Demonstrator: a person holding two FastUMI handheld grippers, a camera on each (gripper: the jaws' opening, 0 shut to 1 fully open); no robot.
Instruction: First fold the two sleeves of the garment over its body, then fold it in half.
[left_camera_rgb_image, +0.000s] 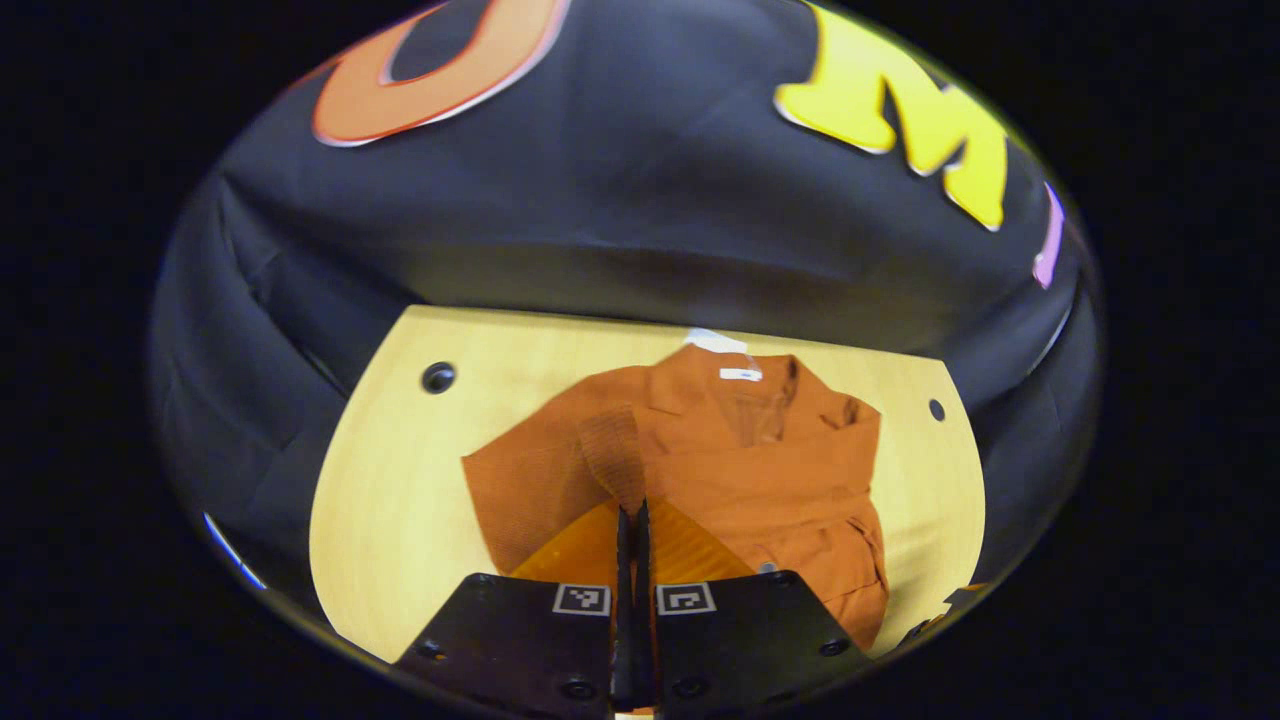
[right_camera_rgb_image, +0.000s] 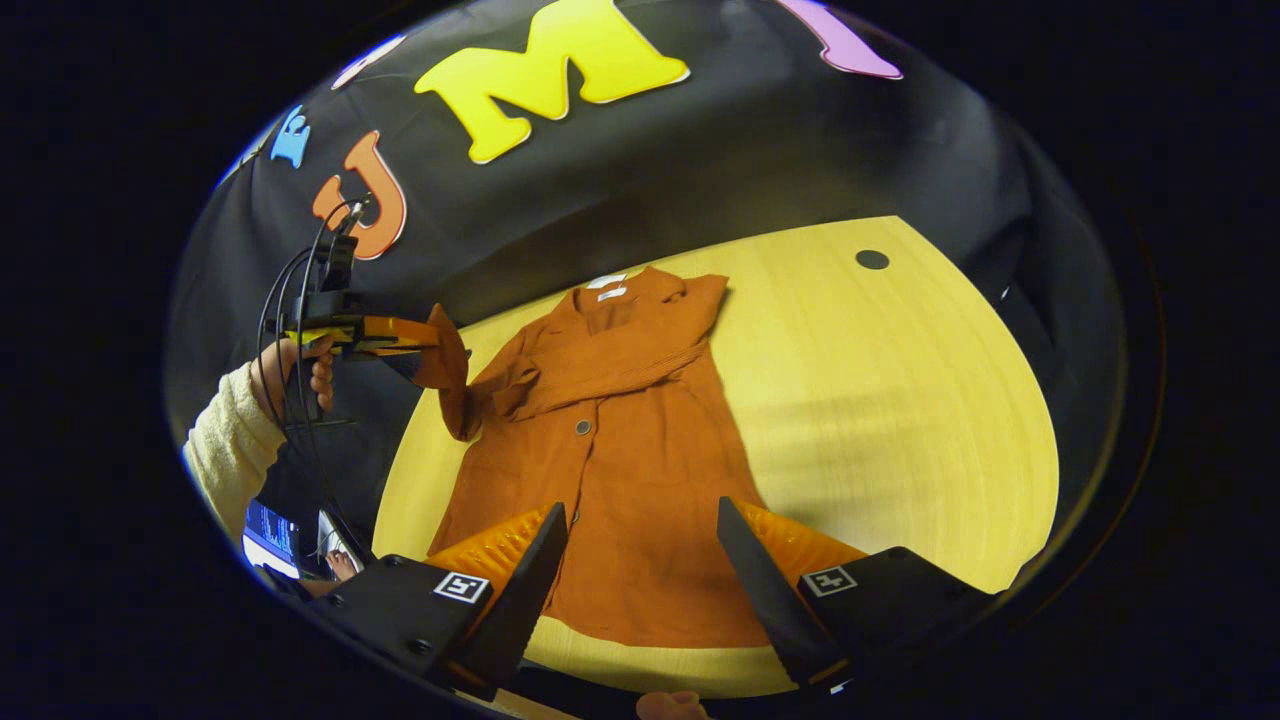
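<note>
The shirt (right_camera_rgb_image: 610, 470) is rust orange, with a white label (right_camera_rgb_image: 606, 288) at its collar. The table (right_camera_rgb_image: 900, 400) is pale yellow wood; the sleeve (right_camera_rgb_image: 228, 440) is cream.

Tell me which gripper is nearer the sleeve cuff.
Left. The left gripper is shut on the sleeve cuff, lifting it; the right gripper hangs open over the garment's hem.

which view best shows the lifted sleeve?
Right gripper view: the rust-orange corduroy garment's sleeve hangs from the left gripper, clear of the table. Left gripper view shows the sleeve's cuff pinched close between shut fingers.
</note>
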